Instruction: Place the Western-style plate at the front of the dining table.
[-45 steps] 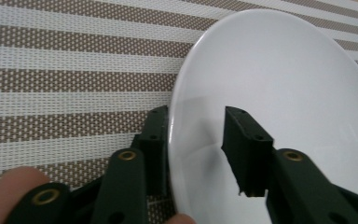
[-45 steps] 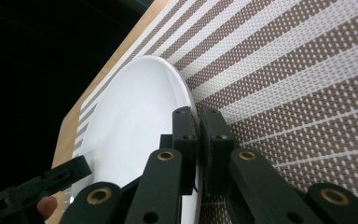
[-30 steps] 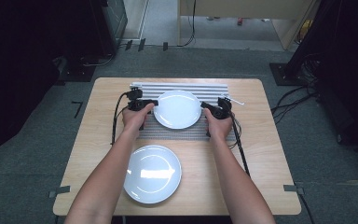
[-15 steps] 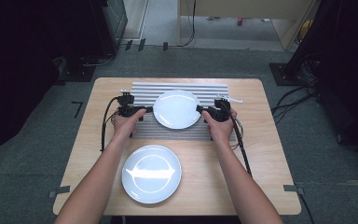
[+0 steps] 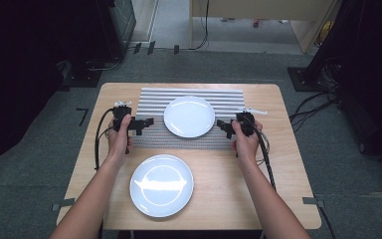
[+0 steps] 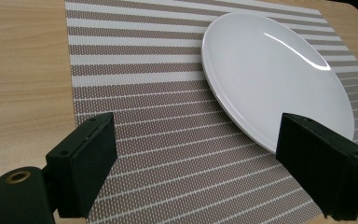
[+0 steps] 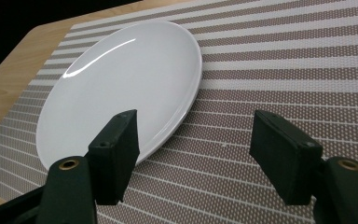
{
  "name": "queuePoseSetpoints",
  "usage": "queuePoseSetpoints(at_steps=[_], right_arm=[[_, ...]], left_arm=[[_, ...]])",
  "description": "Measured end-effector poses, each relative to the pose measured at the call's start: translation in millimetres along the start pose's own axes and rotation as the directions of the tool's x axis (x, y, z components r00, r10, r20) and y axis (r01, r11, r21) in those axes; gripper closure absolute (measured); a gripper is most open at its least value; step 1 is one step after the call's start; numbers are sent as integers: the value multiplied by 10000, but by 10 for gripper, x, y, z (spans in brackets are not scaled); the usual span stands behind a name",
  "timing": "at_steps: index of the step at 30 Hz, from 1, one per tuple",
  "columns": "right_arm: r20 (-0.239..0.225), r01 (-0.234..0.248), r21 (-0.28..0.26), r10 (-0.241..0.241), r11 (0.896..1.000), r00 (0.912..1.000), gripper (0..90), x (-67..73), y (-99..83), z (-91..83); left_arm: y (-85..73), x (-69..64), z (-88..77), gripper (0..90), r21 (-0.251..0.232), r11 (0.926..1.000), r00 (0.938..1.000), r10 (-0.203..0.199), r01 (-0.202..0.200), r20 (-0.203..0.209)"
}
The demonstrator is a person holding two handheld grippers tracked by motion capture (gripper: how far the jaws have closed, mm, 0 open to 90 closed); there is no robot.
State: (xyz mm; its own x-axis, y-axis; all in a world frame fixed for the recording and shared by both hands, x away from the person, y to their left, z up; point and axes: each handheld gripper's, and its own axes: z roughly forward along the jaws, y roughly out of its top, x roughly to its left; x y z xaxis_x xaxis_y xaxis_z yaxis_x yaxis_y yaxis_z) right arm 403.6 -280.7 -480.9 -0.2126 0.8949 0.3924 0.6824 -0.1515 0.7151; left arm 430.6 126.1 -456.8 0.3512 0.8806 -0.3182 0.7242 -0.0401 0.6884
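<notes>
The near plate (image 5: 161,185) lies bare on the desk (image 5: 288,164), close to the person. Beyond it, the left gripper (image 5: 146,122) and right gripper (image 5: 222,124) flank the far plate (image 5: 189,116) on the striped mat (image 5: 229,97), jaws spread, holding nothing. That plate looks placed; likely next is reaching back for the near plate, needing a rim grip.

Your table (image 5: 219,199) is lit evenly from overhead, while the room around it drops nearly to black. Both white plates catch glare: a streak on the near plate (image 5: 161,185), a thin arc on the far plate (image 6: 279,70). The close jaws look soft.
</notes>
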Motion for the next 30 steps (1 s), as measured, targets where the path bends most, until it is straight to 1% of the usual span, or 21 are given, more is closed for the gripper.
queuePoseSetpoints(at_steps=[2, 6, 9, 11, 12, 14, 16, 21, 25, 27, 28, 30], right_arm=[[58, 195, -37, -194, 9998, 9998, 310, -1, -17, -67], [-40, 302, -118, -303, 9995, 9995, 301, -12, -29, -132], [-9, 569, -203, -569, 9982, 9984, 298, -14, -42, -215], [-66, 602, -232, -604, 9979, 9982, 296, -20, -54, -261], [-91, 553, -237, -555, 9982, 9984, 297, -22, -63, -288], [-139, 608, -281, -612, 9978, 9980, 295, -32, -88, -343], [-117, 719, -293, -723, 9970, 9973, 292, -38, -111, -390], [-104, 796, -353, -801, 9962, 9967, 289, -69, -163, -508], [-60, 830, -411, -833, 9957, 9965, 287, -111, -209, -619], [-31, 865, -418, -868, 9954, 9962, 286, -135, -240, -670], [11, 901, -430, -902, 9950, 9959, 284, -166, -277, -716], [3, 857, -416, -858, 9955, 9963, 284, -184, -297, -742]], left_arm=[[-25, -4, -46, 118, -45, 10000, 10000, 72, -71, 11], [-83, -23, -137, 114, -232, 9997, 9998, 103, -99, 152], [-128, -39, -196, 111, -362, 9992, 9997, 167, -160, 165], [-161, -49, -239, 110, -430, 9989, 9996, 186, -176, 214], [-179, -54, -258, 109, -490, 9985, 9995, 237, -226, 206], [-212, -66, -293, 108, -547, 9981, 9994, 307, -299, 145], [-250, -73, -326, 108, -569, 9977, 9992, 377, -370, 120], [-336, -88, -407, 108, -639, 9970, 9988, 442, -428, 209], [-415, -89, -490, 107, -742, 9960, 9986, 508, -496, 144], [-447, -78, -527, 107, -804, 9954, 9985, 528, -517, 109], [-472, -68, -553, 107, -860, 9952, 9988, 487, -477, 95], [-513, -50, -593, 107, -884, 9953, 9991, 410, -399, 115]])
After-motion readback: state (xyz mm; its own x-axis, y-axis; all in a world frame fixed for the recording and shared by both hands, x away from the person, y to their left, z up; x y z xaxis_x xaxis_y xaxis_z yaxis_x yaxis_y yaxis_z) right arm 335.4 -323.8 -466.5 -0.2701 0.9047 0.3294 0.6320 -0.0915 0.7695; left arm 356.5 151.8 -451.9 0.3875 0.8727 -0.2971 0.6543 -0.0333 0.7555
